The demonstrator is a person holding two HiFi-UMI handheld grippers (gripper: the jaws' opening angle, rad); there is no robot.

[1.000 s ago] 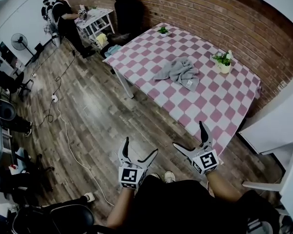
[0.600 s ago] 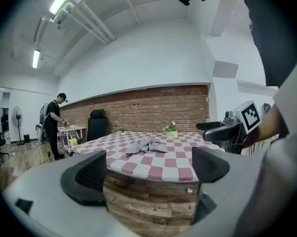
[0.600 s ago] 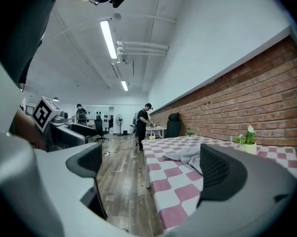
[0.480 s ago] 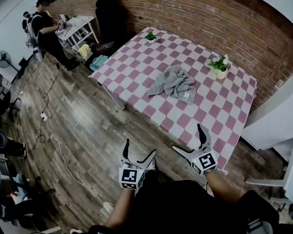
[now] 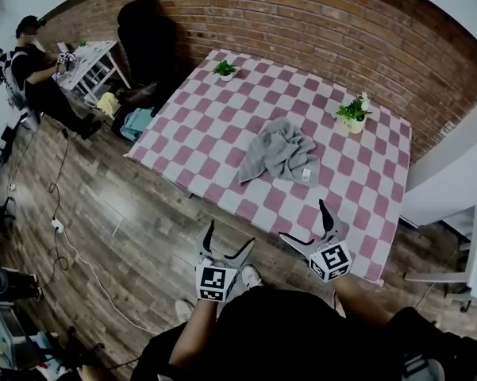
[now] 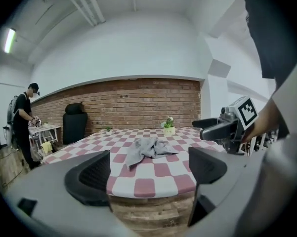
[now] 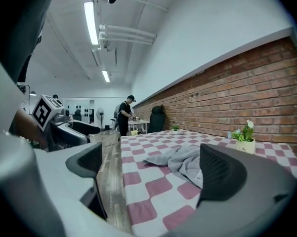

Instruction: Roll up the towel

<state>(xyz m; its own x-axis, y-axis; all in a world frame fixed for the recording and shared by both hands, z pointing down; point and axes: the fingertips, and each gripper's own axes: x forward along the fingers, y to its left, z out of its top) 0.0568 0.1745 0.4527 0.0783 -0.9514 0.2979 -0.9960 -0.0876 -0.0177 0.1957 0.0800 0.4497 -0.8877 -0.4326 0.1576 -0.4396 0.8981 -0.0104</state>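
Observation:
A crumpled grey towel [image 5: 282, 151] lies loose in the middle of the pink-and-white checked table [image 5: 210, 121]. In the left gripper view the towel [image 6: 148, 148] is ahead, beyond the table's near edge; in the right gripper view the towel [image 7: 180, 159] is a short way in. My left gripper [image 5: 230, 236] hovers over the floor just short of the table edge. It stands open, its jaws have just been closing slightly, and nothing is between them. My right gripper [image 5: 304, 222] is open and empty at the near edge.
Two small potted plants [image 5: 353, 113] [image 5: 225, 68] stand on the table's far side by the brick wall. At the far left are a black chair [image 5: 147, 46], a white side table [image 5: 91, 62] and a person [image 5: 32, 62]. A cable [image 5: 71, 244] lies on the wooden floor.
The table and towel have come nearer. Both grippers, earlier over the floor well short of it, now reach its near edge. The towel has not moved.

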